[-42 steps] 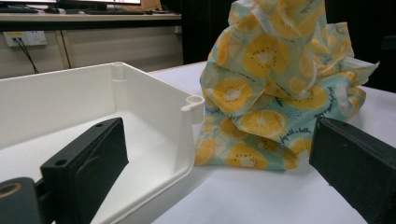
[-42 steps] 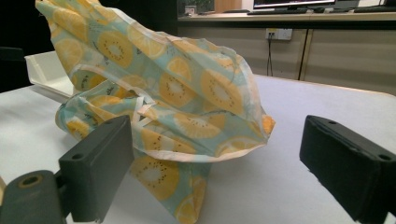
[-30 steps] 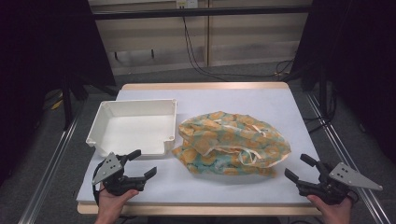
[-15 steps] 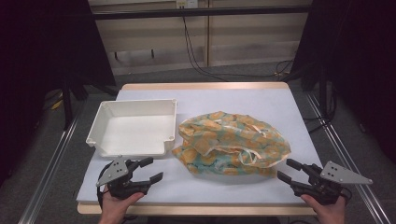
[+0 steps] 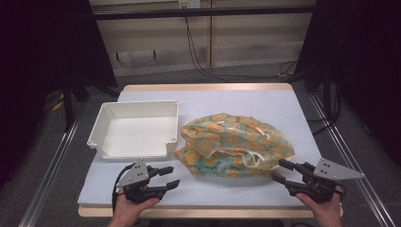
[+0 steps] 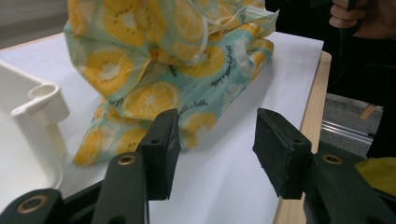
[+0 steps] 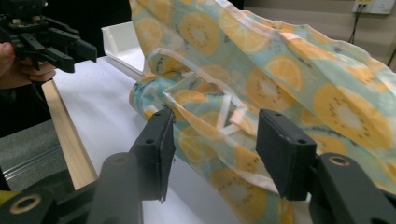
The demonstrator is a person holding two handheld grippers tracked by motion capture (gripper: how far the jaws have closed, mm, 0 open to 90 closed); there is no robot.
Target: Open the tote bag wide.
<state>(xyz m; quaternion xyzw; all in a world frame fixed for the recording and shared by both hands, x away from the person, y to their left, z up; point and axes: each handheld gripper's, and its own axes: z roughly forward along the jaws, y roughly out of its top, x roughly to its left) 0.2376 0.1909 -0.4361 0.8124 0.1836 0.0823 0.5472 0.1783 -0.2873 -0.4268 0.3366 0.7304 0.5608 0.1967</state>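
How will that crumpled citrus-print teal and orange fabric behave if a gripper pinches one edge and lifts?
The crumpled citrus-print fabric probably drapes and unfolds rather than rising as one piece: it lies in soft folds. Likely light, since it looks thin. Its pale ribbon-like ties hang loose and might snag a jaw.

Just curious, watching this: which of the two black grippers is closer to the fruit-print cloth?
The right gripper: its tips nearly reach the crumpled orange-and-teal fruit-print cloth. The left gripper sits farther off, below the white plastic tray.

You have a teal cloth bag printed with orange citrus slices beside a plain white tray.
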